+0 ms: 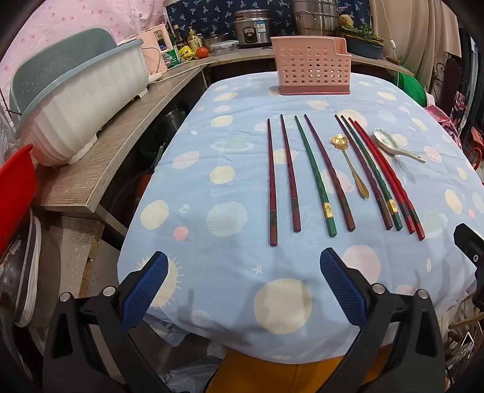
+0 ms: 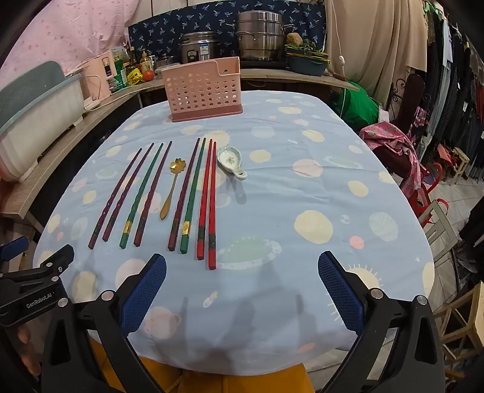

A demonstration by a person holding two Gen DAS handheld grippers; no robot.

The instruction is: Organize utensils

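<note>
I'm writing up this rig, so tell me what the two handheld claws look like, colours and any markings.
Both match: black plastic frames with silver round screws and blue textured pads on each finger. The left claw and right claw look the same from their own cameras. In the right view, the left one's black body carries white "GenRoboLAI" lettering. No cables show.

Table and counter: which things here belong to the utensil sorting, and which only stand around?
For the job: eight chopsticks, gold spoon, ceramic spoon, pink holder. Both grippers, left gripper and right gripper, are open and empty.

Just standing around: white dish rack, rice cooker, steel steamer pot, tomato.
</note>
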